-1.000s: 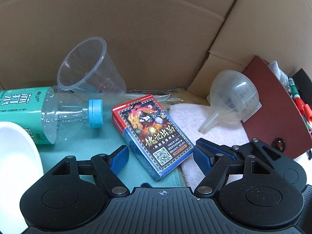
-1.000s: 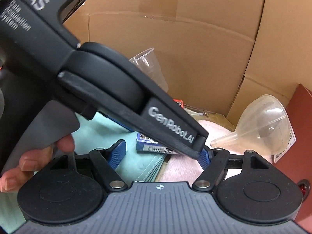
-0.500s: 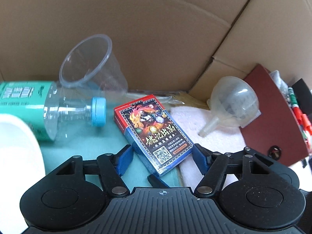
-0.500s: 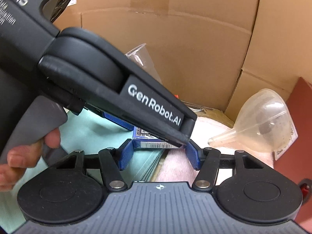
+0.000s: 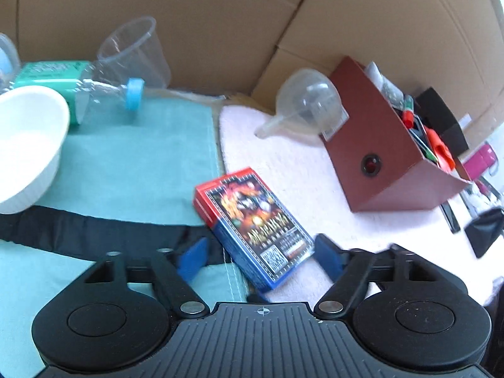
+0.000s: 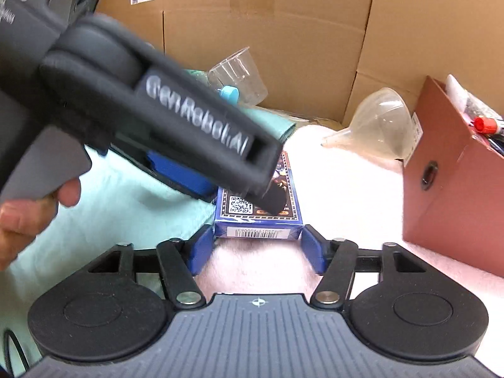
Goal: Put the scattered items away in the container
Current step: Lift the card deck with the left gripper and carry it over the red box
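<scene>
Blue-edged and red-topped, the card box (image 5: 255, 230) lies flat where the teal cloth (image 5: 132, 163) meets the pink fleece mat (image 5: 283, 157), its printed face up. In the left wrist view the left gripper (image 5: 258, 253) straddles the near end of the box; its blue pads (image 5: 192, 256) stand spread to either side with a visible gap, so nothing is gripped. In the right wrist view the right gripper (image 6: 256, 245) faces the barcode end of the same box (image 6: 258, 220), its blue pads (image 6: 312, 247) released and just beside the two corners; whether they touch cannot be told. The left tool's black body (image 6: 151, 107), held by the person's left hand (image 6: 28, 214), crosses the upper left of that view above the box. The brown container (image 5: 387, 157) stands tilted on the mat to the right, well apart from the box, with markers and other small items inside. A clear funnel (image 5: 305, 107) lies against its left wall. Farther left are a clear plastic cup (image 5: 135, 53) on its side, a green-labelled bottle (image 5: 78, 88) with a blue cap, and a white bowl (image 5: 28, 145). Cardboard walls (image 5: 220, 15) close the background.
</scene>
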The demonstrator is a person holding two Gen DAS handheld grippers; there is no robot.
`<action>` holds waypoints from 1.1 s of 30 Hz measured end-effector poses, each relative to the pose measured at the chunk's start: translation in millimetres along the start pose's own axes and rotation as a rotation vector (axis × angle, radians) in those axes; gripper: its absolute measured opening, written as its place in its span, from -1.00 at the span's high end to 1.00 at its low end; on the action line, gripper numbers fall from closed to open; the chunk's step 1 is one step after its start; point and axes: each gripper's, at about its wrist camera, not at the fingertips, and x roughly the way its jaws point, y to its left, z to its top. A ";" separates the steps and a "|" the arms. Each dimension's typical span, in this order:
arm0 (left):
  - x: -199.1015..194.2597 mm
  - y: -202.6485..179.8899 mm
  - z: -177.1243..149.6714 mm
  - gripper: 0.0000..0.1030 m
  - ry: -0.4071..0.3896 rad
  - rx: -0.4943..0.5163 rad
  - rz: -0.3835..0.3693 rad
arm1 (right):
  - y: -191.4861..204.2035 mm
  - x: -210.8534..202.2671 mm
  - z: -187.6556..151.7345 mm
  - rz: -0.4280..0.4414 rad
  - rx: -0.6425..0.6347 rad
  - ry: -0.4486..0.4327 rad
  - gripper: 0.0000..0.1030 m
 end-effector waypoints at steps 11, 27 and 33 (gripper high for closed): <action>21.9 -2.4 11.2 -0.59 0.036 0.044 0.056 | 4.3 7.0 5.7 0.016 0.002 -0.018 -0.37; -34.2 -68.1 21.0 -0.36 -0.129 0.149 0.030 | -6.1 -68.2 -1.5 -0.060 0.040 -0.181 -0.27; -41.5 -129.3 50.2 -0.37 -0.209 0.260 -0.048 | -34.5 -105.8 7.7 -0.201 0.062 -0.306 -0.27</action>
